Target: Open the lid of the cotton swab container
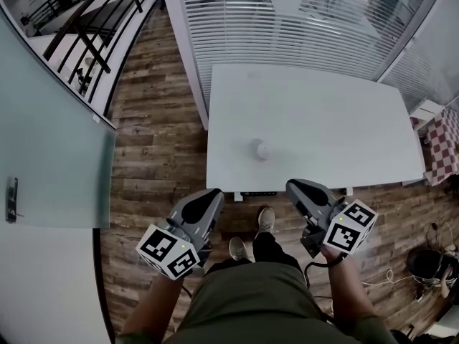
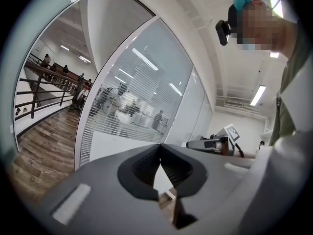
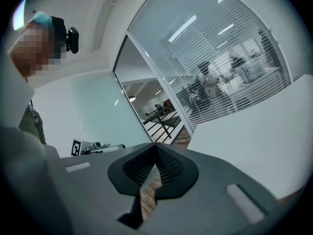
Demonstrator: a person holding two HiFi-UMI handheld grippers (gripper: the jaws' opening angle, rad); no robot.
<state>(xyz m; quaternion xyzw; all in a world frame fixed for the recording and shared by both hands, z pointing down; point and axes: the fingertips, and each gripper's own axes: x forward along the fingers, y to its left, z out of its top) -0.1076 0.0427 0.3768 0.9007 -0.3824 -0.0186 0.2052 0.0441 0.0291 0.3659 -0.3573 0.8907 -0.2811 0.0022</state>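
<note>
The small round cotton swab container sits on the white tabletop, close to the middle of its near edge. The left tongs and right tongs hang past that edge, over the wood floor. Both are pressed together and hold nothing.

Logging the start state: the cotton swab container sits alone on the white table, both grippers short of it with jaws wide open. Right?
Not open: the left gripper and right gripper each have jaws shut on nothing, as the two gripper views show. The cotton swab container does sit alone on the white table, both grippers short of it.
</note>
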